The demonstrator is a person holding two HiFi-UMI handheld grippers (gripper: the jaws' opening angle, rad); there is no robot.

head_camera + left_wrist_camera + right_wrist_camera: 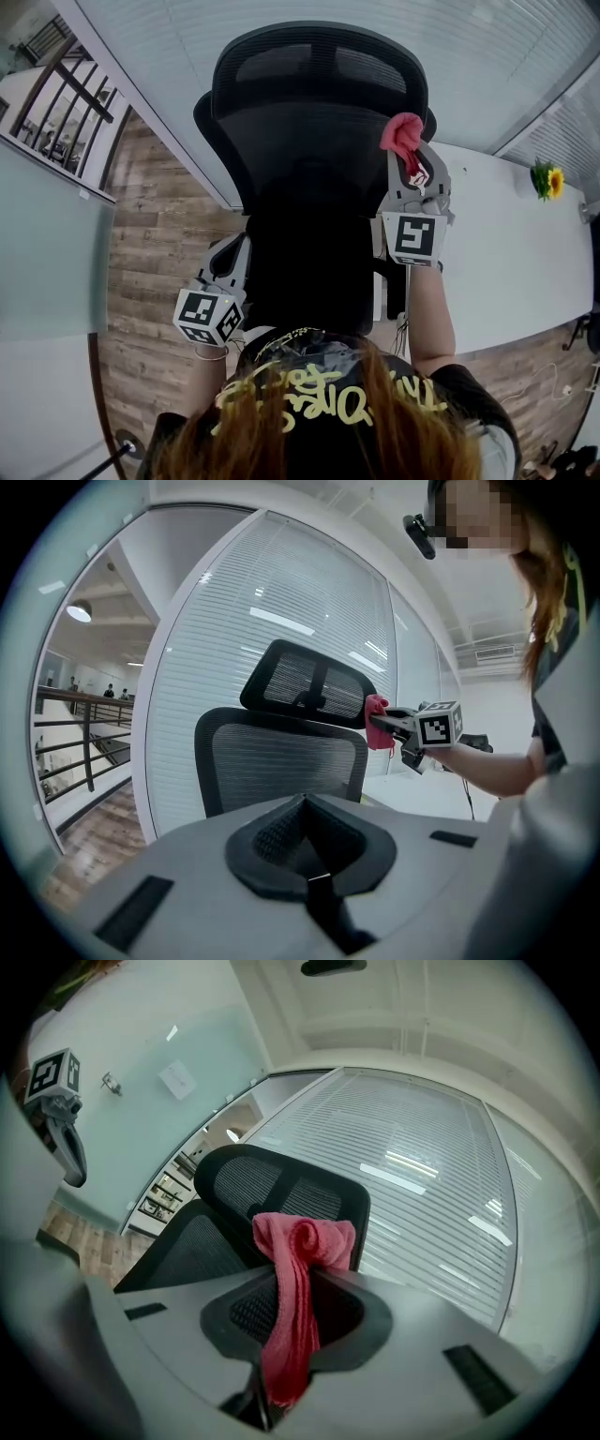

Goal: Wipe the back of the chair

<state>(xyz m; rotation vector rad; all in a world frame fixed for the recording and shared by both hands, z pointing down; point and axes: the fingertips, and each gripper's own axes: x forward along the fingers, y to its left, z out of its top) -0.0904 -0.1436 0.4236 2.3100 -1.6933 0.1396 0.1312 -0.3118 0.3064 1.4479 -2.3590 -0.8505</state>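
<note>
Pinching the pink cloth (401,134) tight, right tongs (410,157) should rub the chair back (309,141) slowly; left tongs (305,841) are closed, holding nothing.

One chair (319,122); one pink cloth (401,134); one table (506,253); one sunflower (549,180), 3 o'clock; two grippers: left gripper (232,258), right gripper (410,159).
</note>
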